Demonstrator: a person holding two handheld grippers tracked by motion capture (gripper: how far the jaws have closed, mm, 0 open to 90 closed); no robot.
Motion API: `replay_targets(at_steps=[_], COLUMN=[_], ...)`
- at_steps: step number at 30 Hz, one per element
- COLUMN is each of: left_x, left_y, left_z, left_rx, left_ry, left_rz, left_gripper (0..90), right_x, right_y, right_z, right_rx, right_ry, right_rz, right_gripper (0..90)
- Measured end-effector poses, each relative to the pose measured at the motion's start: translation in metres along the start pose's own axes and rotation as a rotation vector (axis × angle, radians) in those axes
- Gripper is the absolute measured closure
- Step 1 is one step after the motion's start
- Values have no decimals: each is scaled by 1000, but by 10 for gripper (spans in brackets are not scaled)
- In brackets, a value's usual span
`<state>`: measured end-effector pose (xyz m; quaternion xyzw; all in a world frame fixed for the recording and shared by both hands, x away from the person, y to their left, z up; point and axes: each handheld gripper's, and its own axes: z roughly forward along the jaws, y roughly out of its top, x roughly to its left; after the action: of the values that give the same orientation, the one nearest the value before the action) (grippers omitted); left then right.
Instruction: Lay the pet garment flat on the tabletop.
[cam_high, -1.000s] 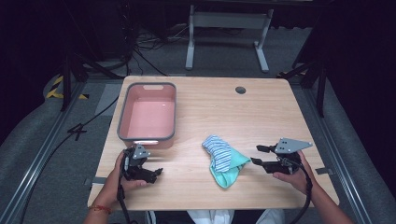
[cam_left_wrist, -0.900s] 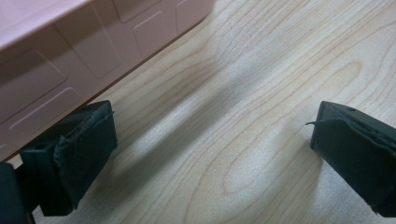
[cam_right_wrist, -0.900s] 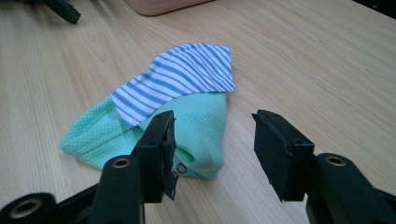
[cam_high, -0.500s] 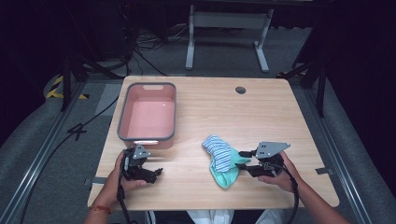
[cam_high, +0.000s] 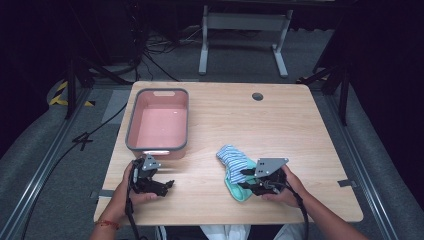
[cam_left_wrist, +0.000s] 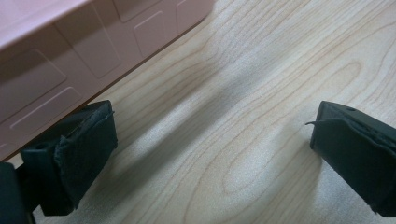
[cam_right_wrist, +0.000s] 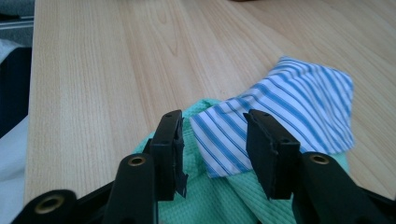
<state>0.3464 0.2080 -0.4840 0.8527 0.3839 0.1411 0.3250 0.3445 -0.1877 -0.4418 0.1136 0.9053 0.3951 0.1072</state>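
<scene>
Near the surface's (cam_high: 300, 130) front edge, my right tool (cam_high: 246, 179) sat released, its 2 jaws straddling the striped cloth (cam_right_wrist: 289, 112) lying over the green cloth (cam_right_wrist: 215, 196). My left tool (cam_high: 167, 184) sat released beside the pink tub (cam_high: 159, 125), jaws wide apart, empty.

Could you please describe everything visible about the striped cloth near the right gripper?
The blue-and-white striped cloth looks like thin woven fabric, folded into a rumpled, roughly square pad. It lies flat on the light wooden table, near the front edge, right of the pink tub. Its near edge overlaps a green textured cloth beneath it. The right gripper has its fingers parted astride that near corner, not clamped on it.
</scene>
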Motion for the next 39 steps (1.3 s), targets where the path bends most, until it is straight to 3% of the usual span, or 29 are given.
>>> replay_targets(at_steps=[4,8,16,20,21,23,27,33,36,39], left_x=[0,0,0,-1,-2,-2,-6,-15,-25,-34], left_y=[0,0,0,0,-1,-1,0,5,15,25], left_z=[0,0,0,0,-1,-2,-3,-4,-4,0], left_rx=[0,0,-2,-2,-3,-5,-2,-3,-37,-34], left_ry=[0,0,0,3,6,6,4,7,-1,-12], left_rz=[0,0,-1,-2,-11,6,-6,34,66,111], left_gripper=[12,12,13,15,19,36,83,224,246,255], right_x=[2,0,1,-1,-1,-3,0,-3,-4,-5], right_y=[1,-3,-6,-8,-8,-9,-9,-8,-7,-5], right_z=[10,21,33,35,34,33,30,23,17,11], right_rx=[21,20,44,51,51,47,49,33,18,4], right_ry=[7,-15,-17,-30,-33,-35,-61,-57,-59,-62], right_rz=[-19,-4,-6,3,5,15,-26,-21,-21,-16], right_gripper=[580,582,594,672,734,785,857,859,859,859])
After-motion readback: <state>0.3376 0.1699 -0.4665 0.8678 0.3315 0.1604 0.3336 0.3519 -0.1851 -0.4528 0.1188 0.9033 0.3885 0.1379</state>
